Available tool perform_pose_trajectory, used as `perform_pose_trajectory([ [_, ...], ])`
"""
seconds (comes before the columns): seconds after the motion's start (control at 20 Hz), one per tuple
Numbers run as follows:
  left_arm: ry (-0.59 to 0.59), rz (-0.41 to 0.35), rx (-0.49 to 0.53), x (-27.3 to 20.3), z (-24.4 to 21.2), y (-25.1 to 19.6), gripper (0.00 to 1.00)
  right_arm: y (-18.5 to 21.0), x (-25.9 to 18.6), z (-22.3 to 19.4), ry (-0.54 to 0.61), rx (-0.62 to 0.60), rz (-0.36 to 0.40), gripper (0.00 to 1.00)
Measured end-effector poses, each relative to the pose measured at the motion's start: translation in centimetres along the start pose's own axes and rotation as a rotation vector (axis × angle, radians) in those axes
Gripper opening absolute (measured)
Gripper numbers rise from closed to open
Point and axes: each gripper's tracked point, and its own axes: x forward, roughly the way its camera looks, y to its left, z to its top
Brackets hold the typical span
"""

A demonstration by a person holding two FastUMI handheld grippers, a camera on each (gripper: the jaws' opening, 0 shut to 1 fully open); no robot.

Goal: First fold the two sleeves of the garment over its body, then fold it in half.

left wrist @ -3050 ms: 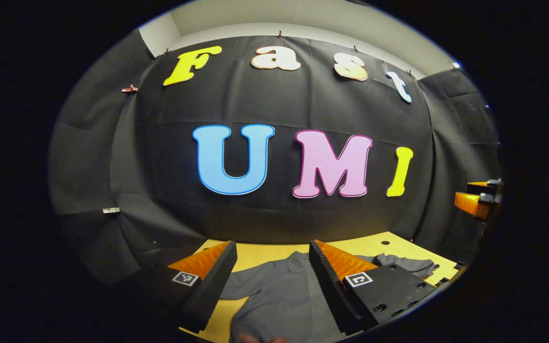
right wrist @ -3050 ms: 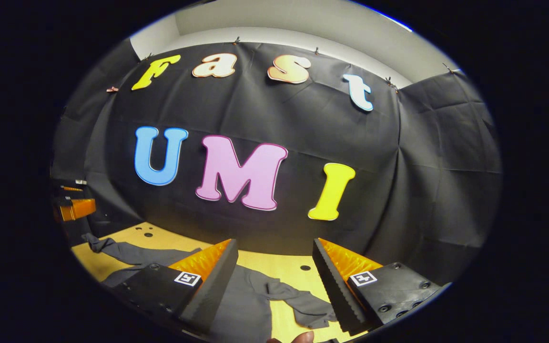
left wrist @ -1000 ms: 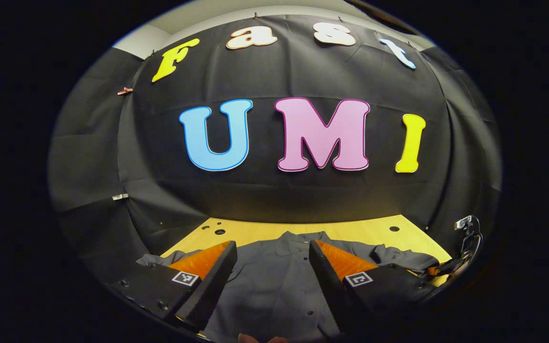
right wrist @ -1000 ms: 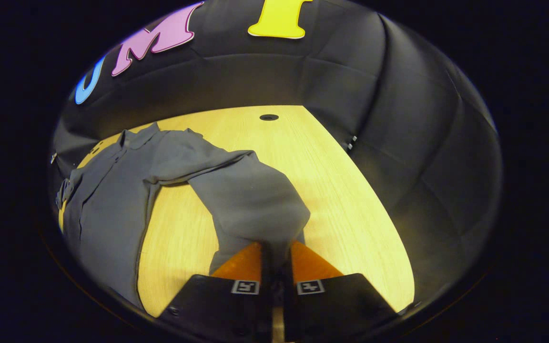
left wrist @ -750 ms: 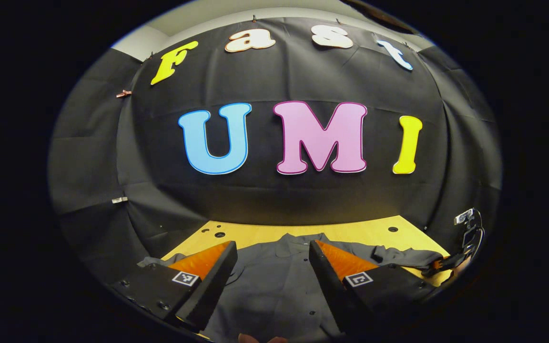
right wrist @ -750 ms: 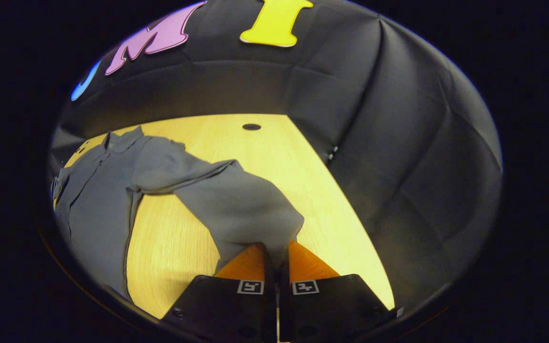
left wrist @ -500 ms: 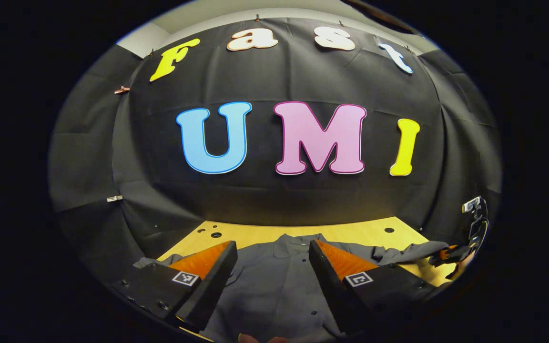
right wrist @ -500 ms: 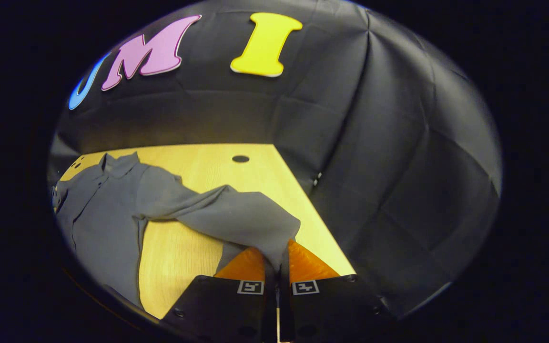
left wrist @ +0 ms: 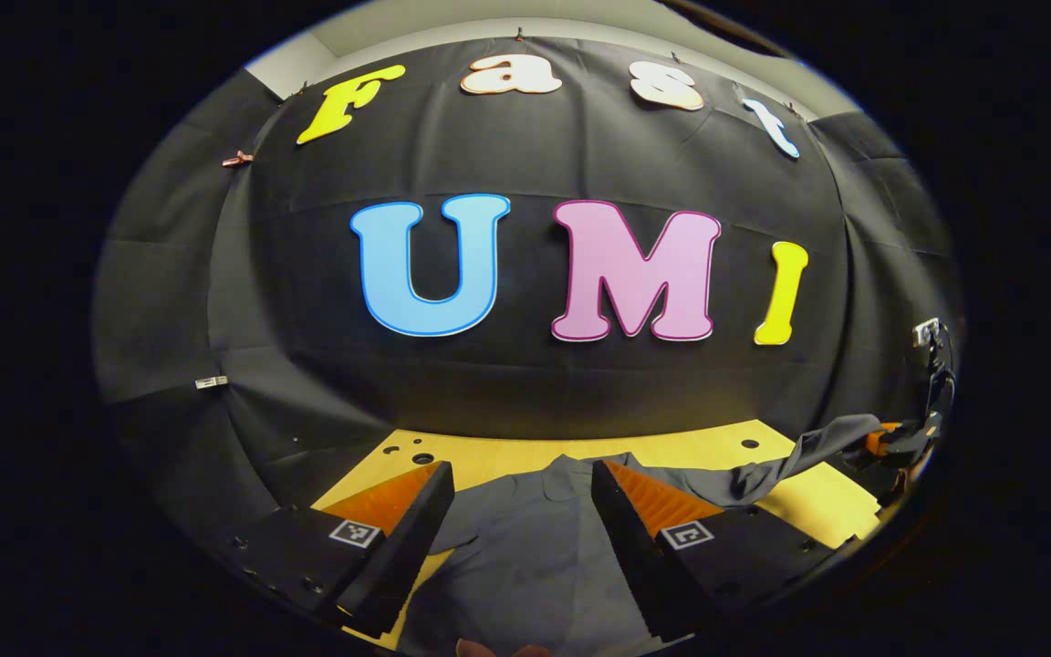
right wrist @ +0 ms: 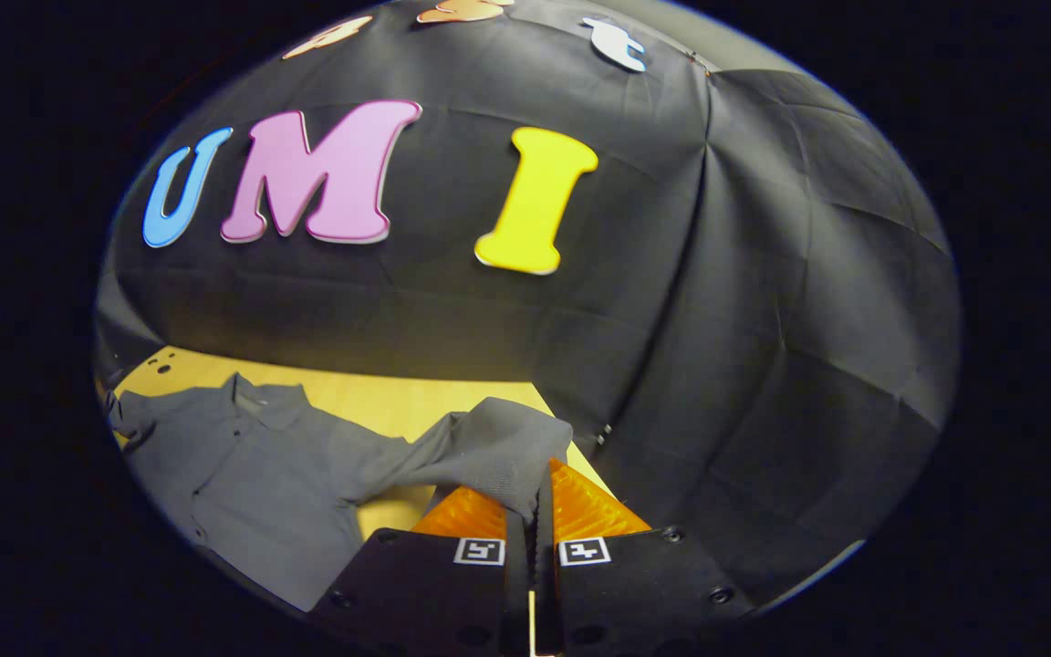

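Note:
A grey button-up shirt [left wrist: 525, 557] lies spread on the wooden table [left wrist: 671, 447], collar toward the far wall. My left gripper [left wrist: 521, 474] hovers open above the shirt's body with nothing between its fingers. In the right gripper view, my right gripper [right wrist: 535, 493] is shut on the end of one sleeve [right wrist: 471, 452], held up off the table and stretching back to the shirt's body [right wrist: 243, 474]. From the left gripper view, that same right gripper [left wrist: 900, 443] is at the far right with the raised sleeve [left wrist: 817, 443] hanging from it. The other sleeve is mostly hidden behind my left finger.
The table [right wrist: 379, 392] ends at the black cloth wall on the far and right sides. Small round holes [left wrist: 422, 458] dot its far corners. Bare wood [left wrist: 817, 497] lies under the lifted sleeve. A person's fingertip [left wrist: 498, 650] peeks in at the bottom edge.
The right gripper, shut on the sleeve's end, has risen and tilted up, lifting the sleeve off the table. The left gripper stayed open, shifting only slightly.

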Motion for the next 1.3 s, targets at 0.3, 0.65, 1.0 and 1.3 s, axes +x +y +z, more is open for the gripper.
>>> perform_pose_trajectory([
  [0.3, -0.012, 0.015, -0.015, 0.0, -0.9, 6.5, 0.96, 10.1, -3.2, 7.1, -0.116, -0.012, 0.102, 0.07],
  [0.65, 0.009, 0.053, -0.057, 0.0, -3.3, 14.9, 0.96, 24.1, -5.5, 8.7, -0.114, -0.008, 0.251, 0.07],
  [1.0, 0.042, 0.089, -0.053, 1.4, -7.0, 22.6, 0.96, 36.6, -5.6, 4.4, -0.037, -0.091, 0.373, 0.07],
  [1.3, 0.08, 0.1, -0.059, 3.8, -11.1, 27.8, 0.96, 44.6, -5.9, -0.9, 0.044, -0.167, 0.467, 0.07],
])
